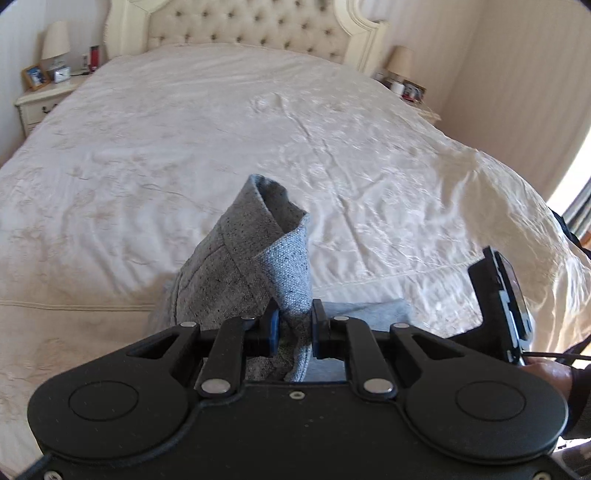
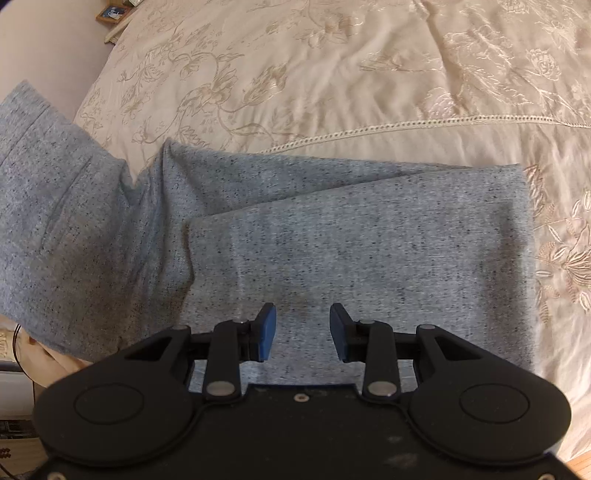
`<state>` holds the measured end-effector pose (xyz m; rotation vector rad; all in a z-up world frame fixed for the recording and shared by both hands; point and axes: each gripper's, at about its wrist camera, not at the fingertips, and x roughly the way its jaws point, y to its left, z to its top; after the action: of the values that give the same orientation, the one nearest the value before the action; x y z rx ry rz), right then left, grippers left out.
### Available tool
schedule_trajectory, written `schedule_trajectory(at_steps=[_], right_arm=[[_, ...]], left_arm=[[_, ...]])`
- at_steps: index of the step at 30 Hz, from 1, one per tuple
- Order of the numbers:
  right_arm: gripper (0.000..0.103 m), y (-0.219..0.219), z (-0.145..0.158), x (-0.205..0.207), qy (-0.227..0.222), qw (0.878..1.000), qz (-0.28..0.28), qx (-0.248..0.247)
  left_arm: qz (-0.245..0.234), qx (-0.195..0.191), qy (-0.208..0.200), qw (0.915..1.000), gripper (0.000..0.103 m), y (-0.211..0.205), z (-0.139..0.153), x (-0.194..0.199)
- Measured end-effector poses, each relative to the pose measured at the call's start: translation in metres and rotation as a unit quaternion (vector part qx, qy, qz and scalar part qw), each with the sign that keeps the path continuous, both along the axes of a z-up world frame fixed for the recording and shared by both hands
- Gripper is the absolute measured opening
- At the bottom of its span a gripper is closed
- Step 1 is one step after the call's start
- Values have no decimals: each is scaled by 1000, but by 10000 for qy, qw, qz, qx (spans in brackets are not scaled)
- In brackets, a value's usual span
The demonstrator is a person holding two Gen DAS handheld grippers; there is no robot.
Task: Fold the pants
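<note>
The grey-blue speckled pants (image 2: 369, 240) lie partly folded on the cream bedspread (image 2: 332, 74), one folded layer on top and a leg rising off to the left. My right gripper (image 2: 303, 325) hovers just over the folded layer, open, with nothing between its blue pads. In the left wrist view my left gripper (image 1: 294, 317) is shut on a bunched hem of the pants (image 1: 251, 258), which stands up in a cone above the bed (image 1: 184, 147). The back of the right gripper's body (image 1: 506, 299) shows at the right edge, with a hand (image 1: 550, 376) below it.
A tufted headboard (image 1: 251, 26) closes the far end of the bed. Nightstands stand on both sides, the left one (image 1: 40, 99) with a lamp (image 1: 55, 40) and frames, the right one (image 1: 406, 88) cluttered. A lace seam (image 2: 406, 125) crosses the bedspread beyond the pants.
</note>
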<state>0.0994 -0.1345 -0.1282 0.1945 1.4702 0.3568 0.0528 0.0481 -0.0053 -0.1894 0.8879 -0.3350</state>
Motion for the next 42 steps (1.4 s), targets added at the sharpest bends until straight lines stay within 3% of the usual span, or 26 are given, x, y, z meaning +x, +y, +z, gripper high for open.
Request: schedule_trajectory(at_steps=[5, 8, 11, 14, 18, 21, 25, 27, 30, 34, 42], right_arm=[[36, -50, -6, 6, 76, 9998, -130, 123], [36, -79, -13, 10, 185, 9996, -185, 146], [36, -101, -19, 14, 268, 9994, -196, 137], [36, -115, -21, 16, 306, 9993, -139, 162], [36, -120, -15, 20, 185, 9994, -100, 289], [36, -117, -7, 25, -17, 9982, -109, 582], [36, -100, 2, 31, -223, 9968, -64, 767], [37, -88, 4, 31, -345, 9960, -11, 819], [38, -73, 5, 31, -440, 9960, -9, 776], [41, -57, -3, 30, -352, 9975, -126, 599], [43, -52, -16, 26, -386, 9989, -202, 155]], left_arm=[[-448, 102, 629, 9970, 21, -78, -47, 14], [-597, 114, 1074, 9924, 21, -104, -73, 16], [-635, -50, 1374, 9885, 21, -116, -76, 12], [-595, 36, 1131, 9918, 23, -113, -61, 0], [4, 311, 915, 9953, 23, -90, -49, 0], [617, 525, 929, 9924, 23, -62, -50, 9], [1314, 427, 1342, 9813, 23, -25, -68, 24], [1428, 334, 1718, 9742, 23, -16, -86, 34], [1021, 430, 2262, 9678, 23, -24, -116, 49], [437, 961, 2122, 9715, 22, -46, -120, 54], [192, 580, 2071, 9764, 25, -21, -100, 43]])
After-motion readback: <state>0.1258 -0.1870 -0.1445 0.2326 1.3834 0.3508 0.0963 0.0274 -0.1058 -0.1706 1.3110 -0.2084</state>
